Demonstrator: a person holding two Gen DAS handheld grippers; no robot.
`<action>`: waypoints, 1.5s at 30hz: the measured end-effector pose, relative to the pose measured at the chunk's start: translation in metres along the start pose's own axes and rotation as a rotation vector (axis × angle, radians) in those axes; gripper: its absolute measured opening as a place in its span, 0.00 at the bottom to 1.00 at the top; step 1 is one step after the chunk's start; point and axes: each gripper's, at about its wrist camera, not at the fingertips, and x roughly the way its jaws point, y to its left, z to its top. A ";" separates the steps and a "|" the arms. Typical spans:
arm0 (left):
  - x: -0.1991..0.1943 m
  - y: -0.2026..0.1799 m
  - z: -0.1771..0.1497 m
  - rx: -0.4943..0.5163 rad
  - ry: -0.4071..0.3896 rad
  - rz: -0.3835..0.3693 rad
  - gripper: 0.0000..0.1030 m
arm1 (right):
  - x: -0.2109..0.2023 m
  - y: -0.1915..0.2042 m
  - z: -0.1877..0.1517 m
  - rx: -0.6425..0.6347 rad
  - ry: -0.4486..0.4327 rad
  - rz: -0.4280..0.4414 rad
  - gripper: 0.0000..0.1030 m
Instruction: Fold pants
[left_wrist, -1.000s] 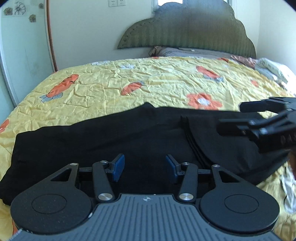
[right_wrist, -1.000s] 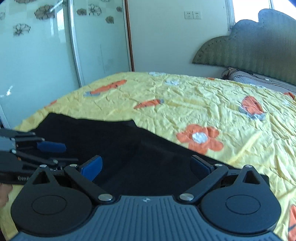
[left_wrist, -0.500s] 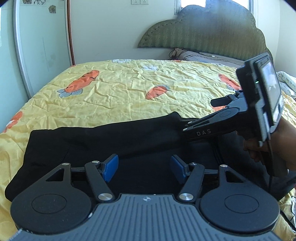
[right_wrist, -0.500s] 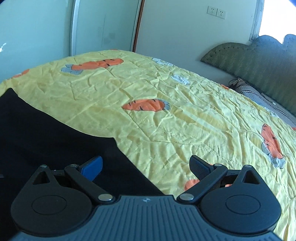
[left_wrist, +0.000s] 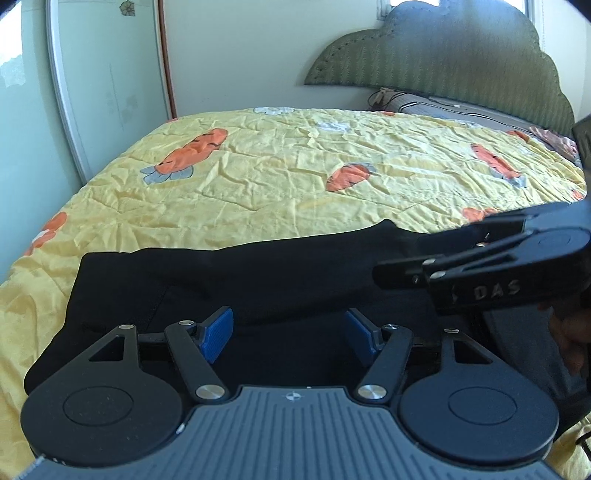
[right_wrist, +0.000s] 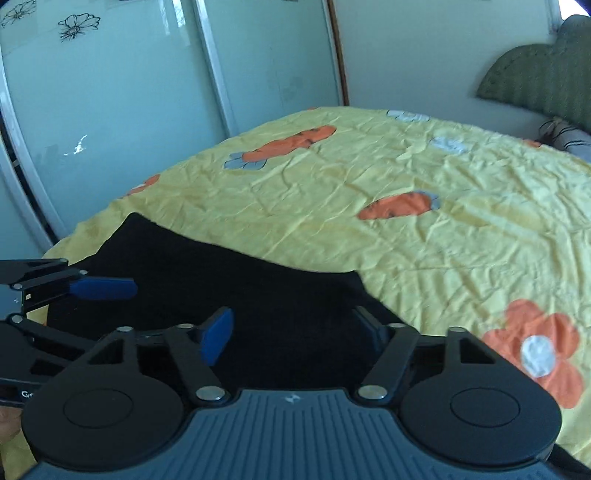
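Black pants (left_wrist: 258, 280) folded shorter, right gripper (right_wrist: 291, 338) narrowed

The pants (left_wrist: 258, 273) were black and lay flat in a long folded band across the near edge of the bed (left_wrist: 295, 177). They stretched under and ahead of the left tongs (left_wrist: 291, 334), one squared end off to their left. The cloth also spread beneath the right tongs (right_wrist: 291, 338).
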 end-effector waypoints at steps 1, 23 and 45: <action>0.000 0.001 0.000 -0.004 0.003 0.004 0.68 | 0.006 0.001 0.000 -0.006 0.019 -0.006 0.55; 0.005 0.009 -0.005 0.003 0.035 0.055 0.70 | -0.013 0.039 -0.009 -0.101 -0.018 -0.167 0.52; -0.049 0.090 -0.027 -0.135 -0.045 0.151 0.71 | -0.055 0.123 -0.043 -0.196 -0.101 -0.097 0.53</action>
